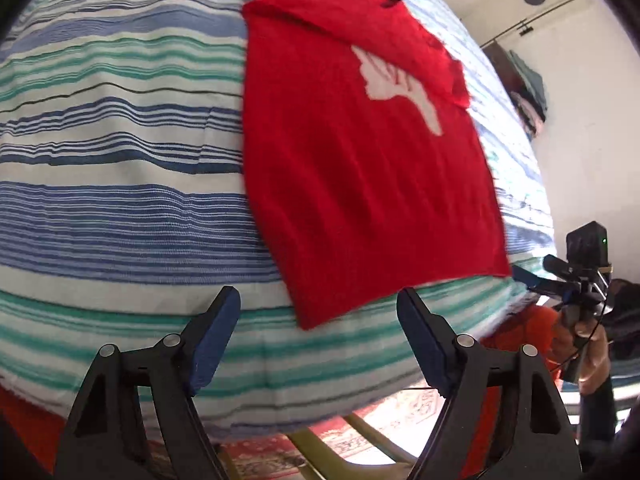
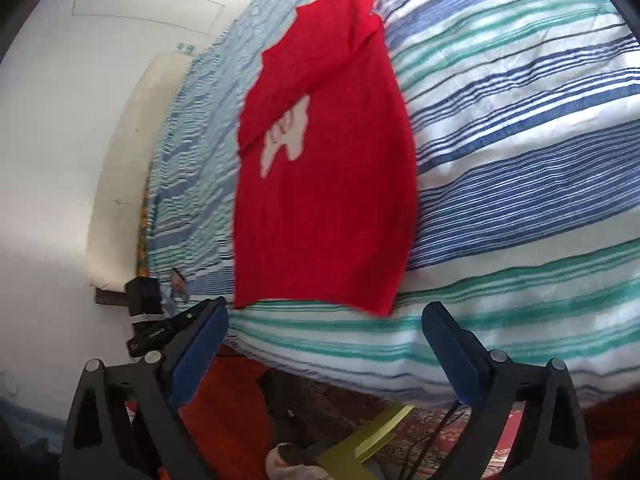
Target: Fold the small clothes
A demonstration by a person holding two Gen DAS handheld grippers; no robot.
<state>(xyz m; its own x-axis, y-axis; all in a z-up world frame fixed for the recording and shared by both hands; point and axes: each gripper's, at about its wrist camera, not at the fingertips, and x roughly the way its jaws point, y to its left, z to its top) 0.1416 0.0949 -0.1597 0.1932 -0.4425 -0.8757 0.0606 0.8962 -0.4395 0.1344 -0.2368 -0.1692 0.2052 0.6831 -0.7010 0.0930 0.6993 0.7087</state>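
A small red T-shirt (image 1: 352,168) with a white print lies flat on a striped bedspread (image 1: 120,184), both sleeves folded inward. It also shows in the right wrist view (image 2: 324,208). My left gripper (image 1: 318,300) is open and empty, just short of the shirt's near hem. My right gripper (image 2: 324,316) is open and empty, at the hem's near edge. The right gripper also shows in the left wrist view (image 1: 532,278), by the shirt's bottom right corner.
The bedspread (image 2: 520,168) covers the bed, whose near edge runs just ahead of both grippers. A patterned rug (image 1: 400,416) and a yellow-green frame (image 2: 372,440) lie below. A white wall (image 1: 592,120) is at the right, a pillow (image 2: 120,168) at the left.
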